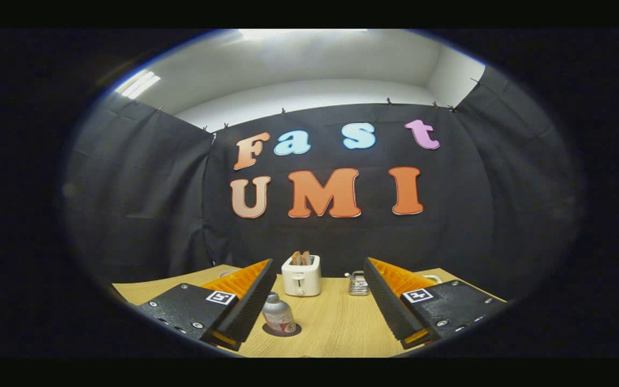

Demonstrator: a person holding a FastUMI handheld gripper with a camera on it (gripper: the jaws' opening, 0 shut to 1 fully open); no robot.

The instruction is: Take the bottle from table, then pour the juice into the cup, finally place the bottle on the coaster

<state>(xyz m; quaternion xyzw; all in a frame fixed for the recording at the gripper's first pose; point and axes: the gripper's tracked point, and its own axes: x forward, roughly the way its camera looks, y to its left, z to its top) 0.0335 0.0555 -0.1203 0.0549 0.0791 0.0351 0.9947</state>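
A small bottle [278,315] with a grey cap and a red-and-white label stands upright on a dark round coaster [282,329] on the wooden table [336,322]. It is close to my left finger, partly behind it, and apart from the right finger. My gripper [317,309] is open, its two fingers spread wide with nothing held between them. A white rim [432,278] that may be the cup peeks out behind the right finger; most of it is hidden.
A white toaster [301,275] with bread slices in its slots stands at the back of the table, beyond the fingers. A small metal rack-like object [358,284] sits to the right of the toaster. Black cloth walls close in the booth behind the table.
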